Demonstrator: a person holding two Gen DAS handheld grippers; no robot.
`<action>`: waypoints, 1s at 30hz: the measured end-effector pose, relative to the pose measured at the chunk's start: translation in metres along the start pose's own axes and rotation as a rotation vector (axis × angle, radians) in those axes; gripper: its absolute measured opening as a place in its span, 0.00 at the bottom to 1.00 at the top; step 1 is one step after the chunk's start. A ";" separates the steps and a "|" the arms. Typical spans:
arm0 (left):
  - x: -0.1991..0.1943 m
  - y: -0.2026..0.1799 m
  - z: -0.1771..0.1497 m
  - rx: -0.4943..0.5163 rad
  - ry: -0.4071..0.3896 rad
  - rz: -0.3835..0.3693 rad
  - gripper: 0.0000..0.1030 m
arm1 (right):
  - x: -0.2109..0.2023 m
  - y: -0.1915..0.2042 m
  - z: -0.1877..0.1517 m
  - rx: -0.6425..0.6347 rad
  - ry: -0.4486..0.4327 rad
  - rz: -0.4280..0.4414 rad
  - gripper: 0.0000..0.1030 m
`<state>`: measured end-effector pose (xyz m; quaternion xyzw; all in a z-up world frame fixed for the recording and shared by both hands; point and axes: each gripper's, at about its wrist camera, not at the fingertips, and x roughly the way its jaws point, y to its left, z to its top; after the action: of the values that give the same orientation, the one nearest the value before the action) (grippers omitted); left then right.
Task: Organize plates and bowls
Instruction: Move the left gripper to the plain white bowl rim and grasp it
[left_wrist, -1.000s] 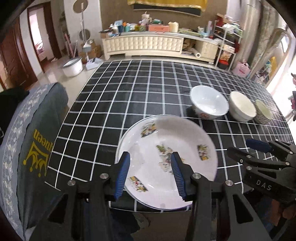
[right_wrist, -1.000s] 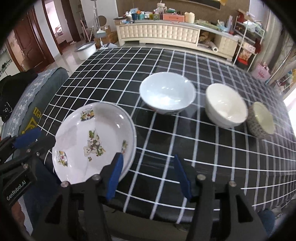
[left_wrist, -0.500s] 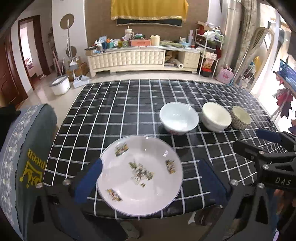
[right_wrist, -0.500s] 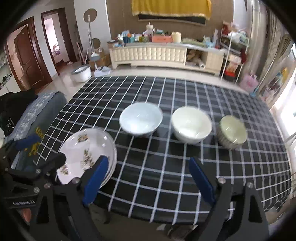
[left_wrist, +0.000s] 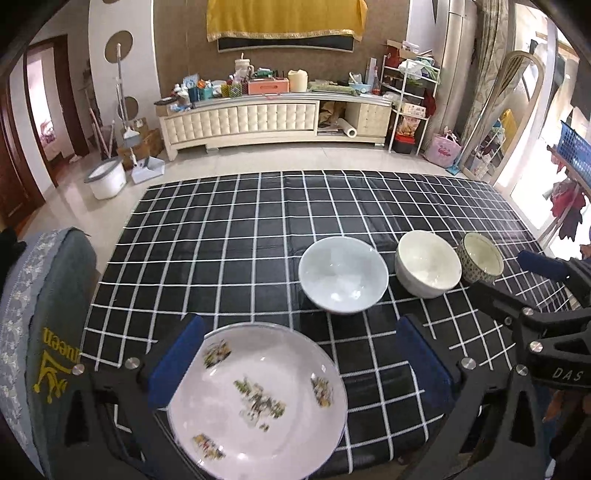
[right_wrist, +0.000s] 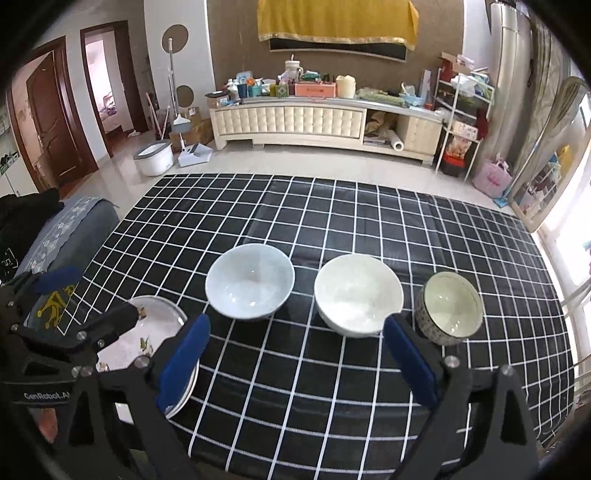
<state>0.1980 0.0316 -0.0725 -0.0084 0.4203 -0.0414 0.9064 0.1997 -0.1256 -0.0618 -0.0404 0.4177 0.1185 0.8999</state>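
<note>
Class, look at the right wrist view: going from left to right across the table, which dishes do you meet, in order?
Patterned plate → pale blue bowl → white bowl → small patterned bowl.

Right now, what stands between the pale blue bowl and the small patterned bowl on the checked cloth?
The cream white bowl stands between the pale blue bowl and the small patterned bowl; all three form one row. The right wrist view shows this best.

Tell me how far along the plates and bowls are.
Done: nothing stacked. The plate lies alone on the table edge; three bowls stand apart in a row. In hand: nothing; left hand-held gripper and right hand-held gripper are open. Left: nest everything.
</note>
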 end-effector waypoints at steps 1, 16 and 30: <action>0.004 0.000 0.003 0.001 0.006 -0.004 1.00 | 0.006 -0.002 0.004 0.003 0.009 0.000 0.94; 0.072 0.014 0.042 -0.026 0.081 -0.031 1.00 | 0.076 -0.009 0.037 0.003 0.097 0.043 0.94; 0.133 0.046 0.038 -0.070 0.191 -0.055 0.89 | 0.140 0.003 0.038 -0.042 0.183 0.100 0.88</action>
<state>0.3156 0.0655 -0.1511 -0.0476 0.5056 -0.0520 0.8599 0.3140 -0.0912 -0.1439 -0.0490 0.4972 0.1680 0.8498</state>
